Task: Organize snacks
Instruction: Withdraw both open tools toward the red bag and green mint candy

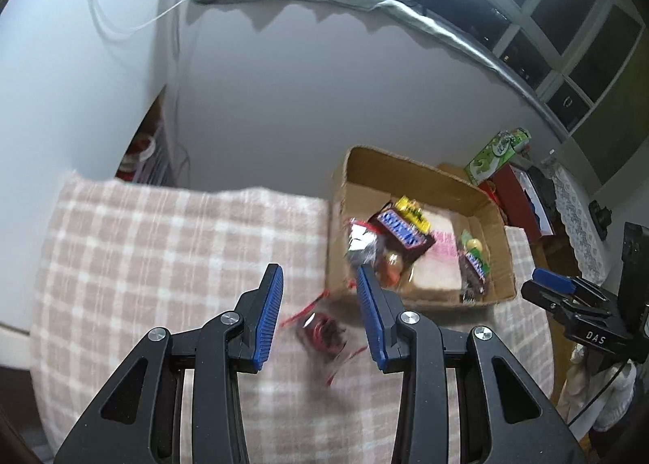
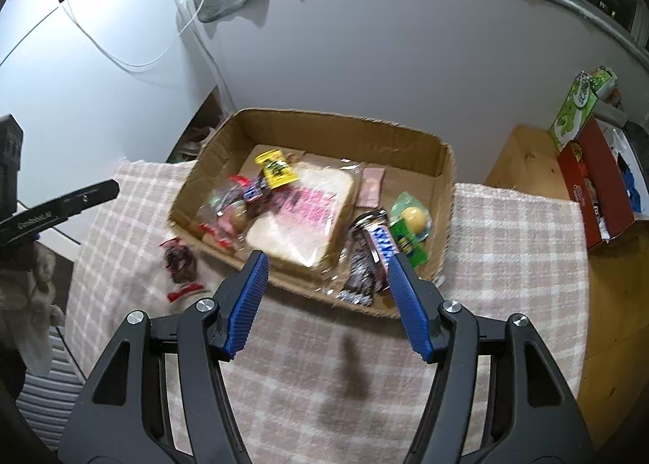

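Note:
A cardboard box [image 2: 332, 127] sits on a pink checked cloth [image 2: 507, 245] and holds several snacks: a bagged bread slice [image 2: 302, 220], a yellow packet [image 2: 276, 168], a blue-labelled bar [image 2: 381, 243] and a green packet with a yellow ball [image 2: 411, 222]. The box also shows in the left wrist view [image 1: 409, 176]. One dark red snack packet [image 1: 324, 332] lies on the cloth outside the box; it also shows in the right wrist view [image 2: 180, 261]. My left gripper [image 1: 320, 318] is open, above that packet. My right gripper [image 2: 328, 301] is open and empty, over the box's near wall.
A wooden side table [image 2: 523, 155] at the right carries a red box [image 2: 596, 184] and a green carton [image 2: 576, 107]. A grey wall stands behind the box. The cloth [image 1: 162, 245] ends at its left and far edges.

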Motion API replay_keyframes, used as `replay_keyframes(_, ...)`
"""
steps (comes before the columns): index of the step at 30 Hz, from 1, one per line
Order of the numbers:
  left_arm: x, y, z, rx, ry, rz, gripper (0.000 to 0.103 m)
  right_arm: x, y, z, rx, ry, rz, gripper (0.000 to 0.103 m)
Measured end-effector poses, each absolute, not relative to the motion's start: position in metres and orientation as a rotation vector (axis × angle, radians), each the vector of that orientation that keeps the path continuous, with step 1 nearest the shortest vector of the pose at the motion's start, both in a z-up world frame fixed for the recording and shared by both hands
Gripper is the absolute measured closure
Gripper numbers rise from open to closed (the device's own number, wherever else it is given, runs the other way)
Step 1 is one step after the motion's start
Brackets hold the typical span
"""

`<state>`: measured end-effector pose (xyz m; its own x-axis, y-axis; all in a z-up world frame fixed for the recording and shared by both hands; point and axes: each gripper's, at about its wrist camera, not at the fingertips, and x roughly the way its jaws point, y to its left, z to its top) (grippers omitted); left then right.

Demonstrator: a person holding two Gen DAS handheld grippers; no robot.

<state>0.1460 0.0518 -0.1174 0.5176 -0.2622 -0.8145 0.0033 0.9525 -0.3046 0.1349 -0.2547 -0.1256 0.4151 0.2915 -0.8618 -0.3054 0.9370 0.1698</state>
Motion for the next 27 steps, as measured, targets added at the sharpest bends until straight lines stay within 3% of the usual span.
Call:
replay_keyframes(12,0.119,0.055,-0.141,-0.365,1.076,-0.155,0.067,0.103,-0.206,-0.155,-0.073,1.155,0.602,0.040)
replay_keyframes(18,0.111,0.054,-0.149,-0.384,1.096,-0.153,0.067,0.102,-0.173,-0.171,-0.188,1.161,0.716,0.047)
replay_keyframes(22,0.108,0.057,-0.153,-0.400,1.101,-0.144,0.067,0.110,-0.156,-0.188,-0.224,1.190,0.758,0.060)
replay_keyframes(27,0.103,0.063,-0.159,-0.431,1.110,-0.135,0.067,0.116,-0.138,-0.205,-0.271,1.206,0.791,0.061)
